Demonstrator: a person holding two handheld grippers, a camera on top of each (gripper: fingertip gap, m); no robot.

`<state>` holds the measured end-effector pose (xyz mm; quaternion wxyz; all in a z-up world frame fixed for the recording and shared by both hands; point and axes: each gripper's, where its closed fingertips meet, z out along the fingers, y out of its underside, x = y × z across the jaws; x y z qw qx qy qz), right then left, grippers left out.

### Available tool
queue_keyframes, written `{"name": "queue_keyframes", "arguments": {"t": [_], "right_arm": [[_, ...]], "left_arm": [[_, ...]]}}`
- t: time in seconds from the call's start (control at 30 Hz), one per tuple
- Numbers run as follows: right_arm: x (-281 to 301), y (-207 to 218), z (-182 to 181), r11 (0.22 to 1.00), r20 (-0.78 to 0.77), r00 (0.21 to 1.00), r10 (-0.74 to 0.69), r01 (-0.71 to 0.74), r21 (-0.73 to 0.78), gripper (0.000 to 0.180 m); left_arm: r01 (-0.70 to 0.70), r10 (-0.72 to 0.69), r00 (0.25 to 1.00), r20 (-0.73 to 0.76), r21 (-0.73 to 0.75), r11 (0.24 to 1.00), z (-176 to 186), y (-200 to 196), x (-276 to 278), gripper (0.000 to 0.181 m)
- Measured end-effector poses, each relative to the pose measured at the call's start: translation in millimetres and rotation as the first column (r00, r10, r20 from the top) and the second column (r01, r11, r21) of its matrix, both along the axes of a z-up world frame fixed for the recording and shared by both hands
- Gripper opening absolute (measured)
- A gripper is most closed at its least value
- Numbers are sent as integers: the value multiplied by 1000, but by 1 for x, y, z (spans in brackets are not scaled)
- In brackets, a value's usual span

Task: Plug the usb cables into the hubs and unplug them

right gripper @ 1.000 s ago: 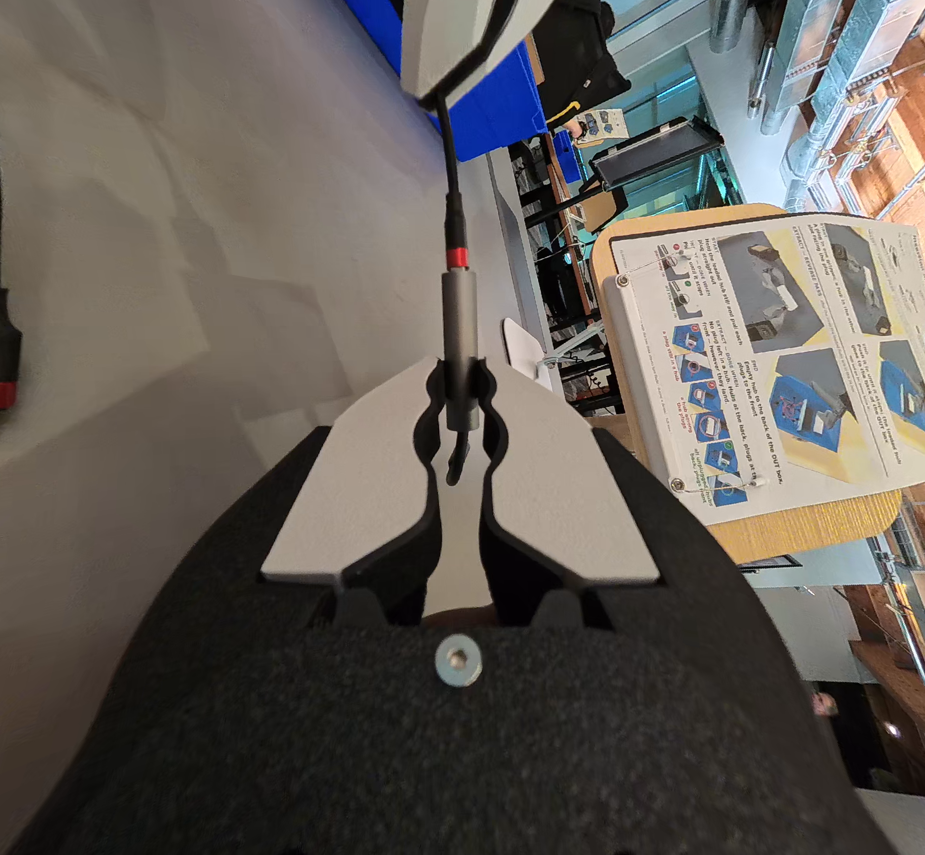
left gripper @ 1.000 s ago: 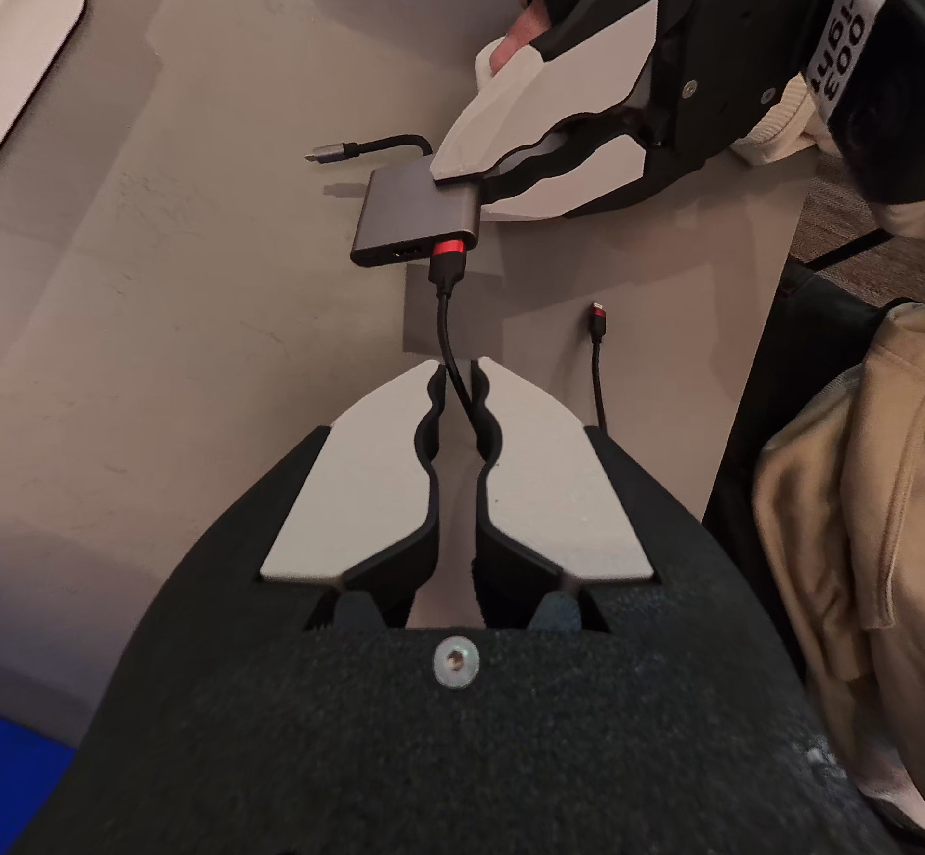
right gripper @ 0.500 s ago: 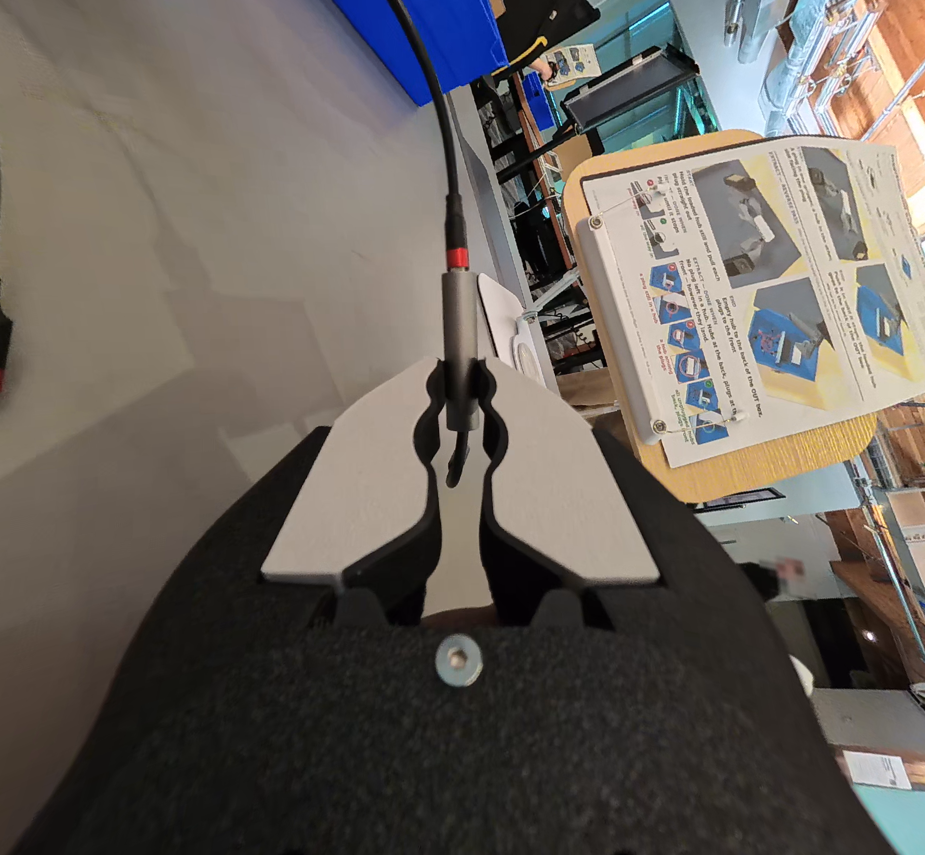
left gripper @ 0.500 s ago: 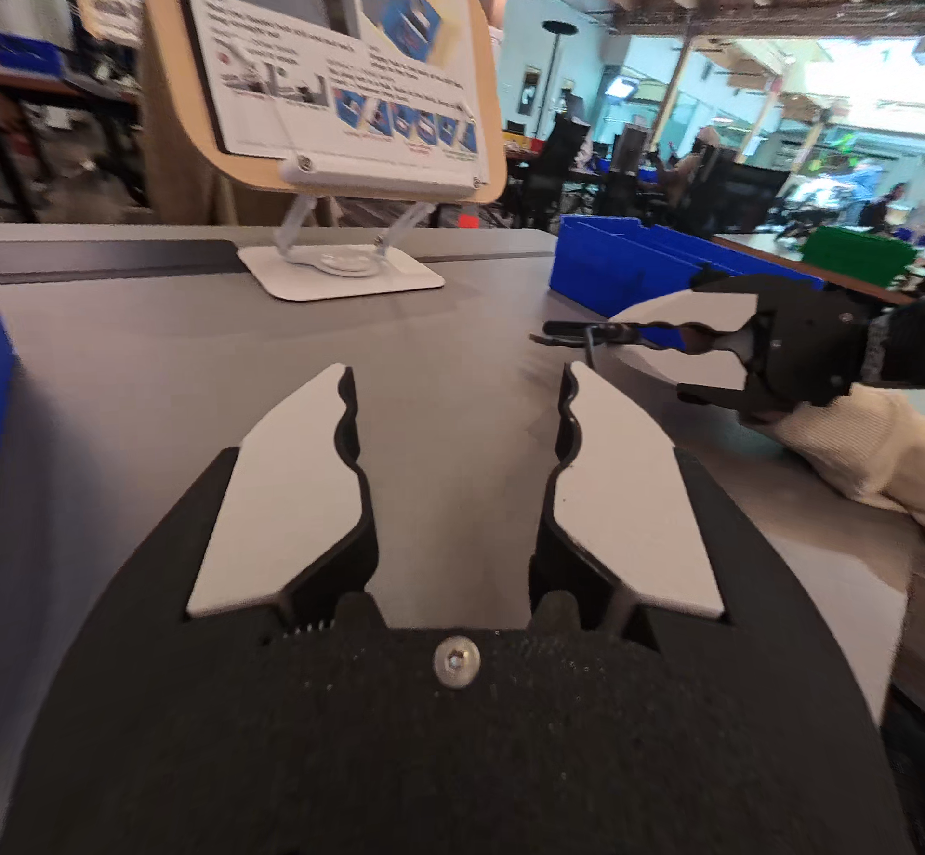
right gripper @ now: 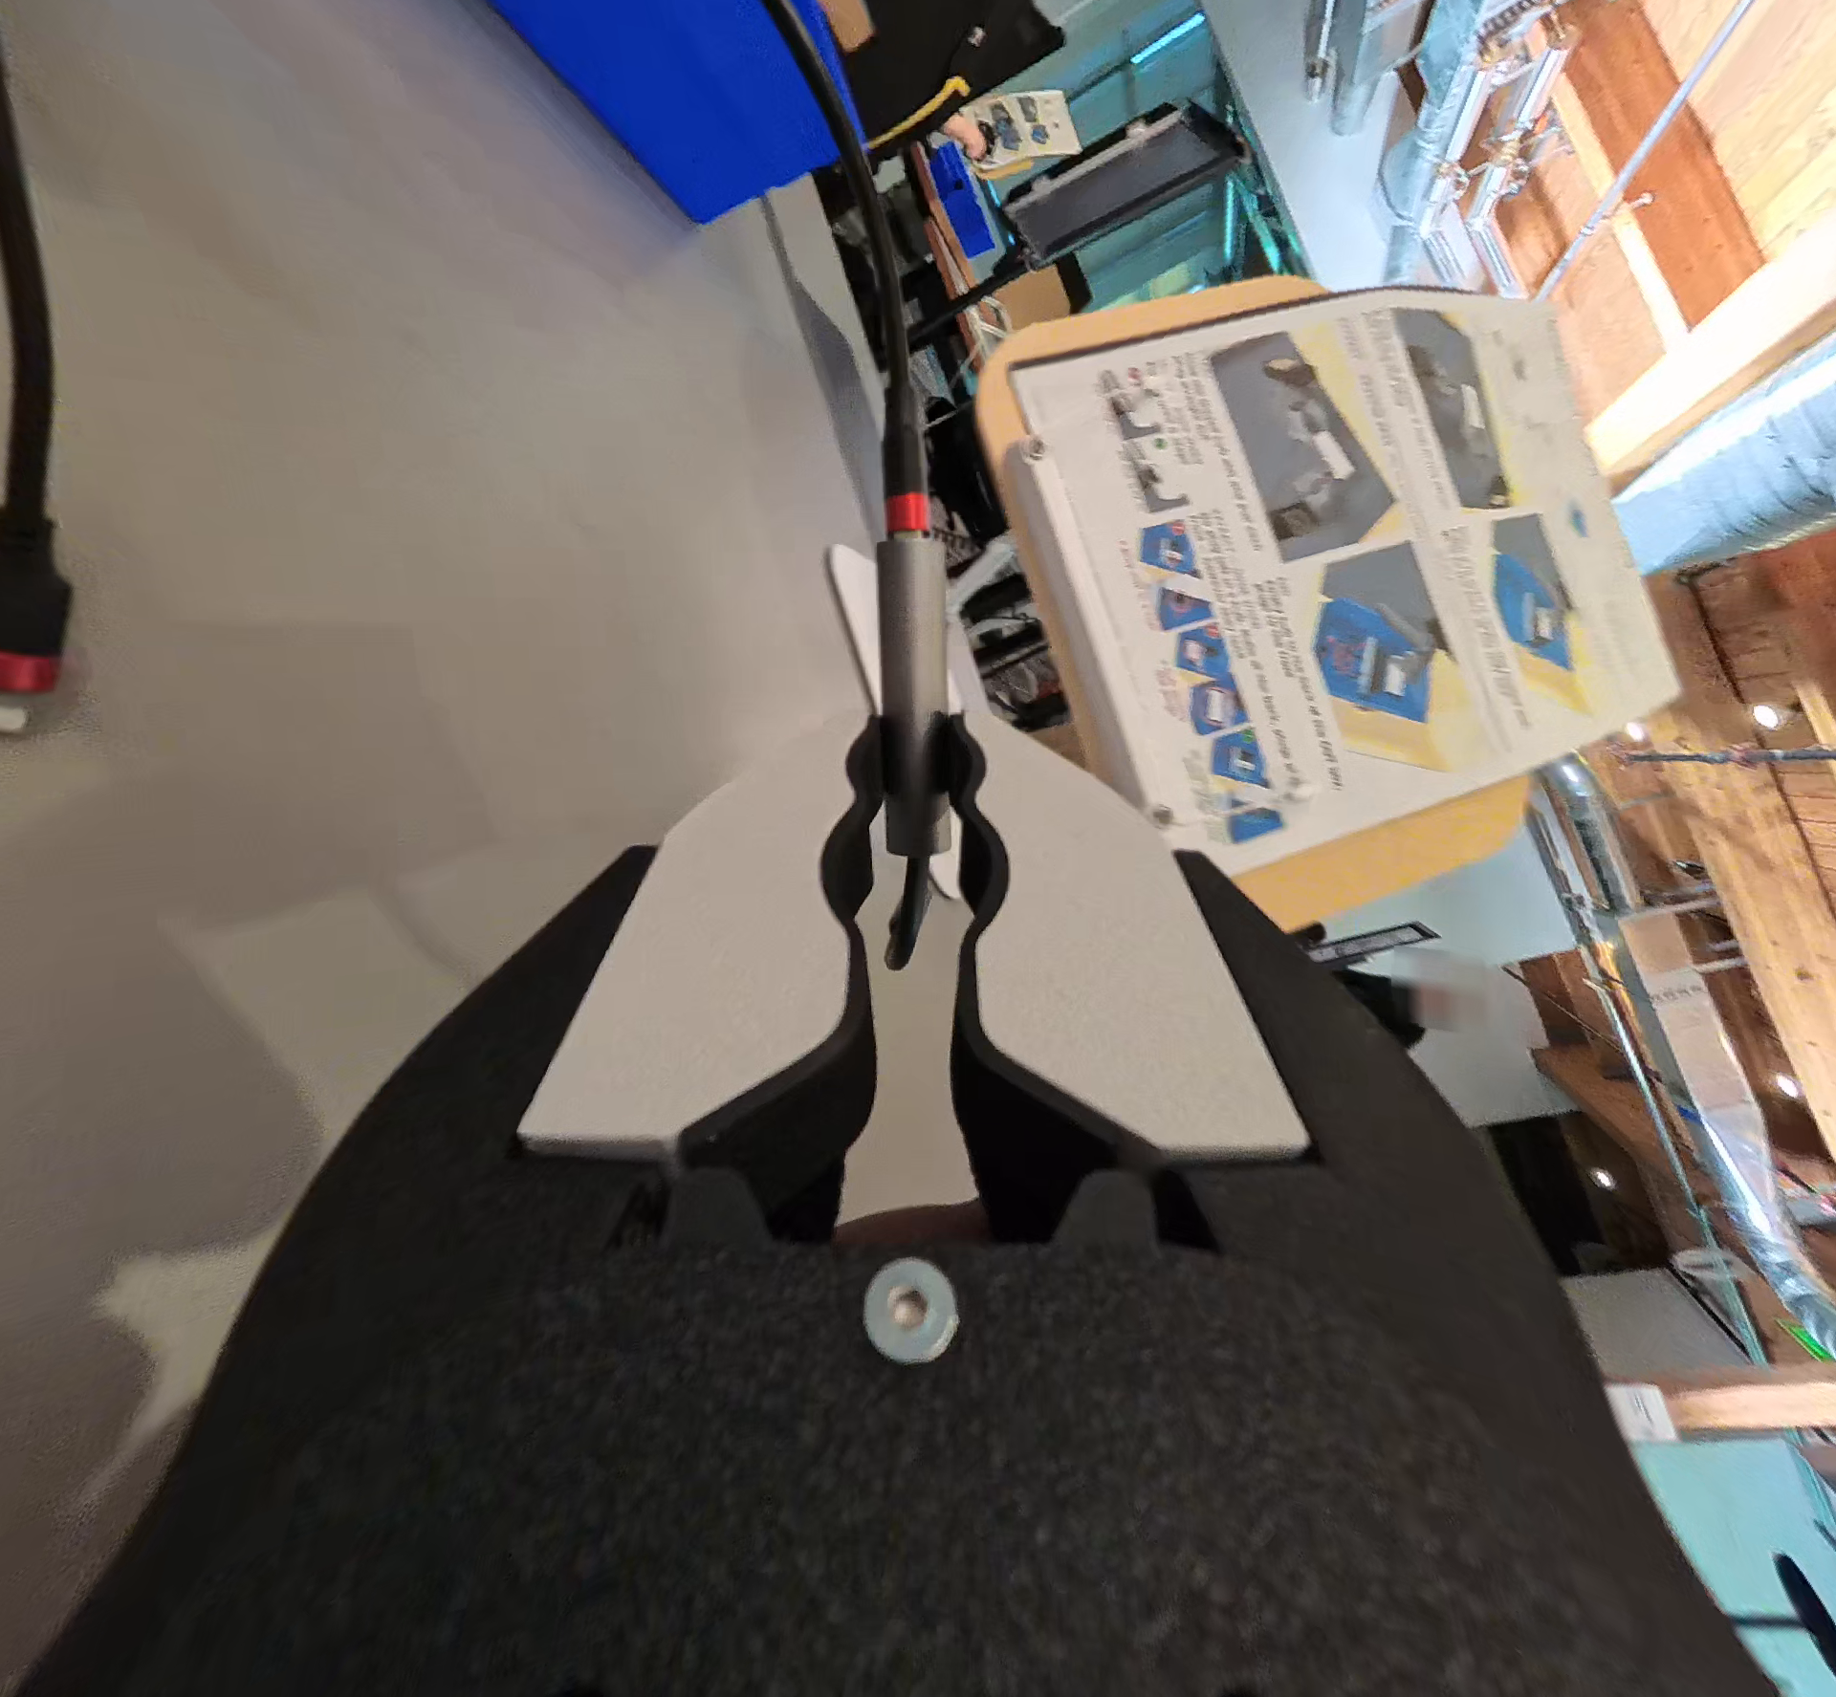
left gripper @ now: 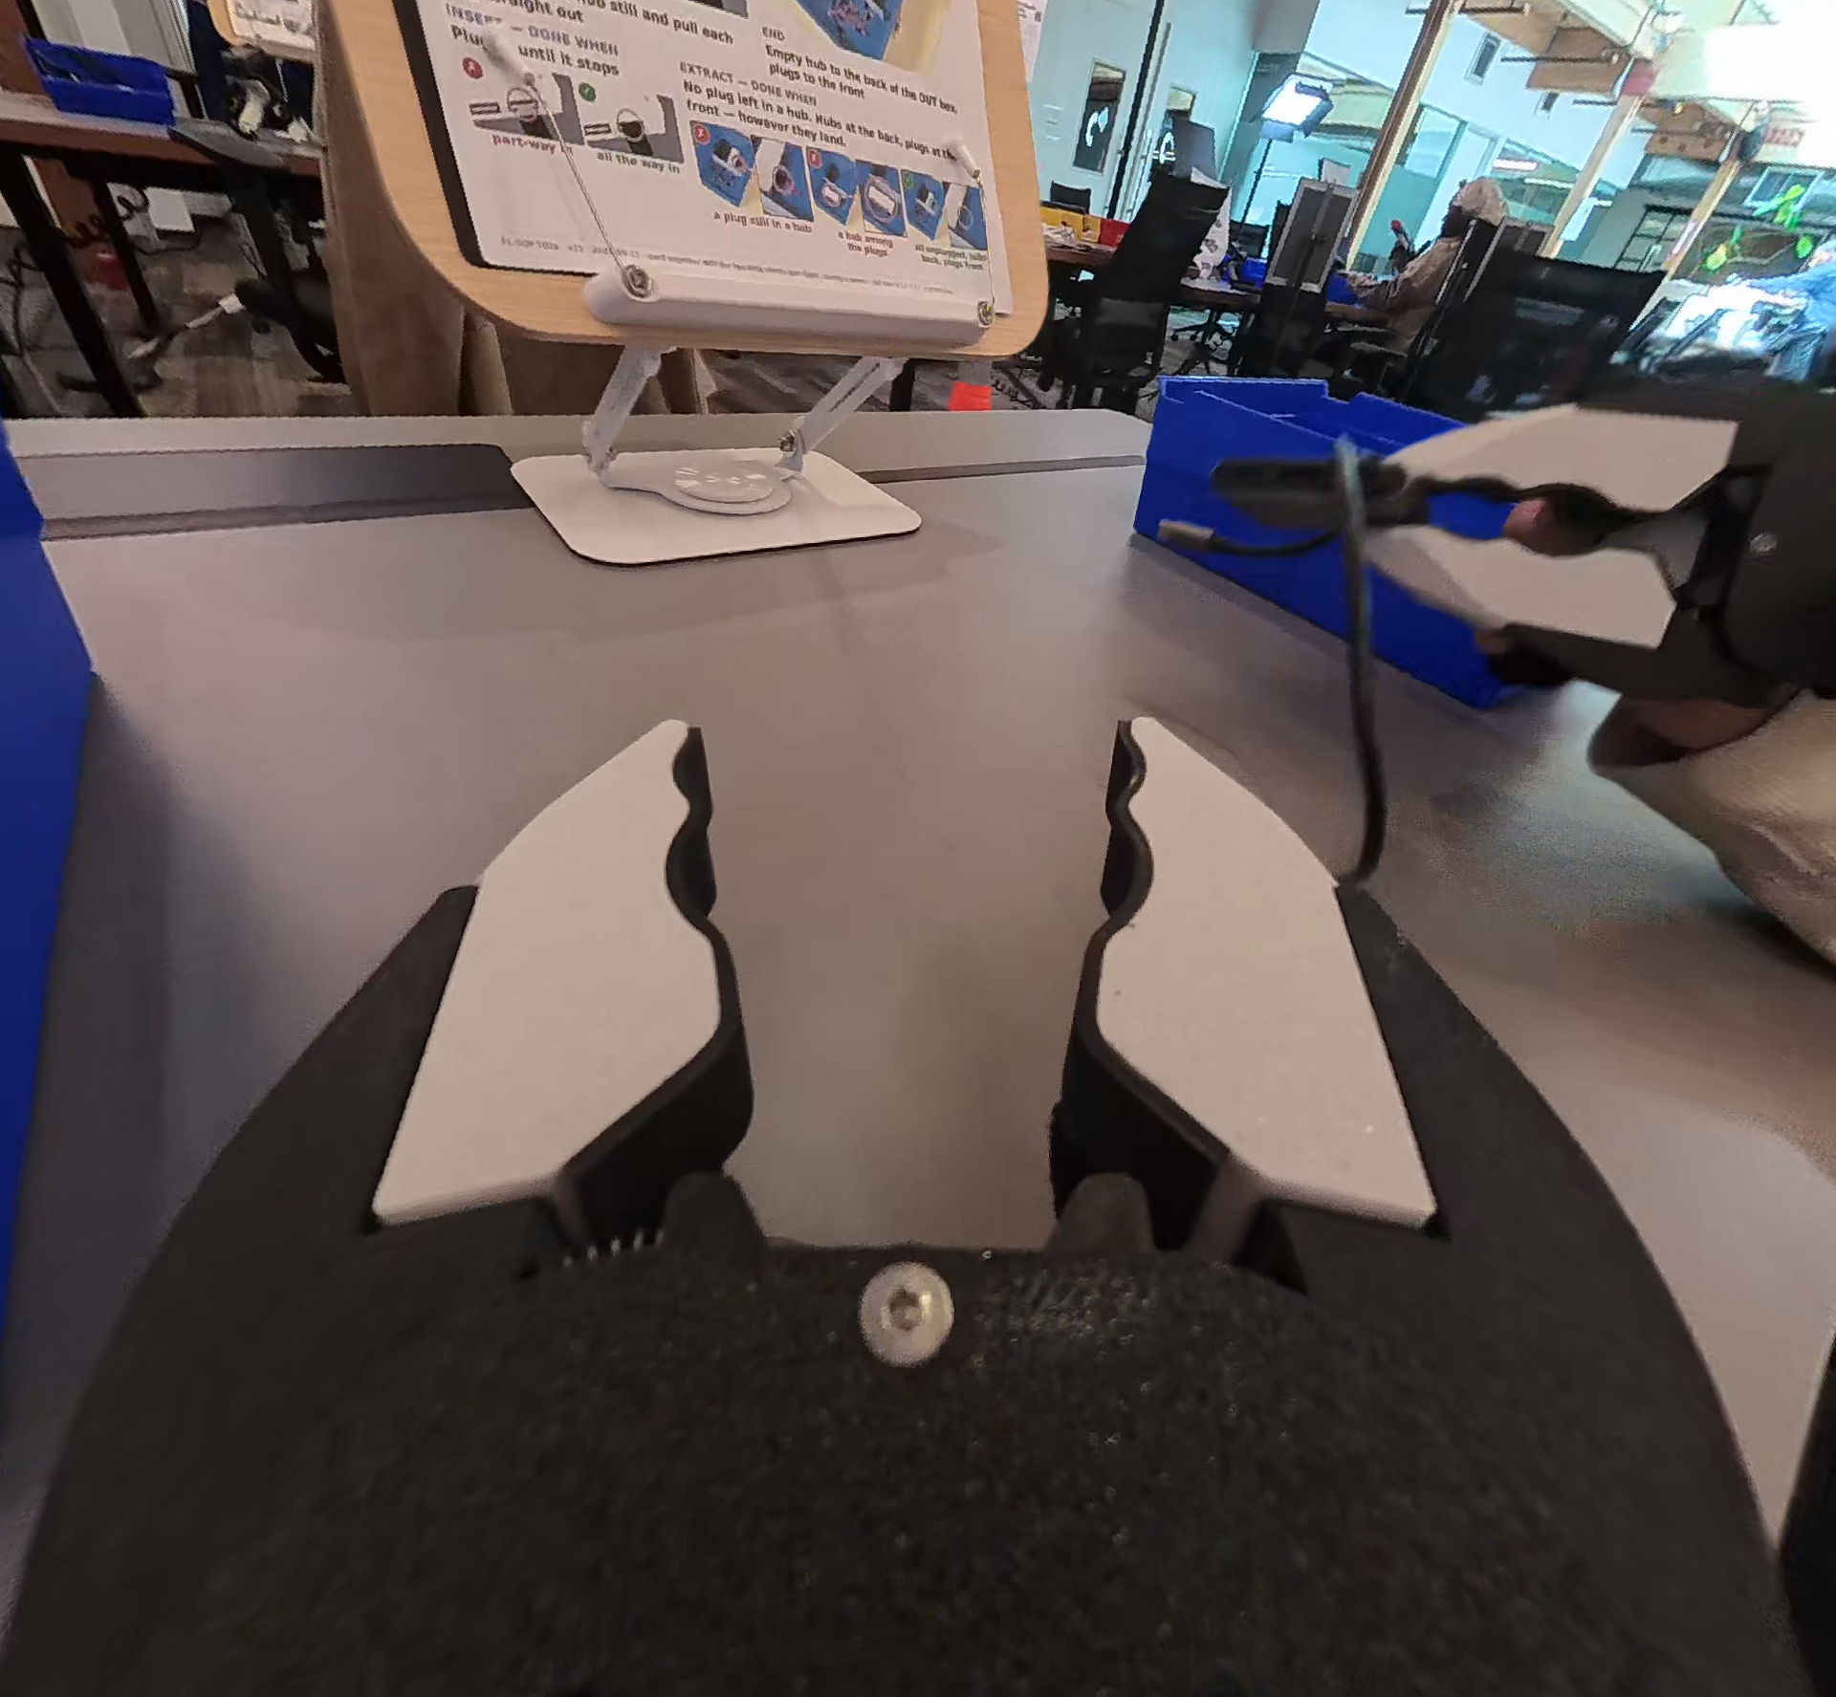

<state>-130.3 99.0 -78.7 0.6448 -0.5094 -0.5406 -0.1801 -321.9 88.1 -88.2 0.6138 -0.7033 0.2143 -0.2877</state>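
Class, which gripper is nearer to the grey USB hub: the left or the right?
Right. The right gripper is shut on the grey USB hub, lifted off the table. The left gripper is open and empty, apart from it.

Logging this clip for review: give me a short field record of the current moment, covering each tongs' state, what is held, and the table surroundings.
left tongs: open, empty, above grey table
right tongs: shut on hub, lifted off the table
hub cable: black with red collar, still plugged into the hub
loose plug: black and red, at left edge of right wrist view
blue bin: on the table behind the right tongs
instruction board: on white stand at table's far side
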Motion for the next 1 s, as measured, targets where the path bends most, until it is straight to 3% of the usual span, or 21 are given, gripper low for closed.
{"name": "queue_keyframes", "arguments": {"t": [0.1,0.27,0.37,0.5,0.63,0.8,1.0], "right_arm": [[34,-1,47,997,9,998,-64,63,42,12],[145,14,146,962,104,964,-243,226,151,12],[226,28,188,922,200,907,-370,330,204,12],[327,50,213,848,329,782,-529,474,237,12],[380,81,199,807,453,670,-588,527,268,12],[384,127,132,846,616,597,-515,471,250,12],[362,152,39,924,718,619,-319,371,91,12]], "left_arm": [[18,-17,999,31,-26,999,-1,0,-1,76],[32,-31,999,24,-30,999,-2,-1,2,76],[37,-37,999,4,-29,999,-4,-1,4,76],[38,-38,999,-23,-27,999,-6,-2,7,76],[38,-39,998,-41,-31,999,-7,-1,9,76],[37,-38,998,-53,-32,999,-9,-1,10,77],[36,-38,997,-66,-25,999,-9,-2,11,78]]}}
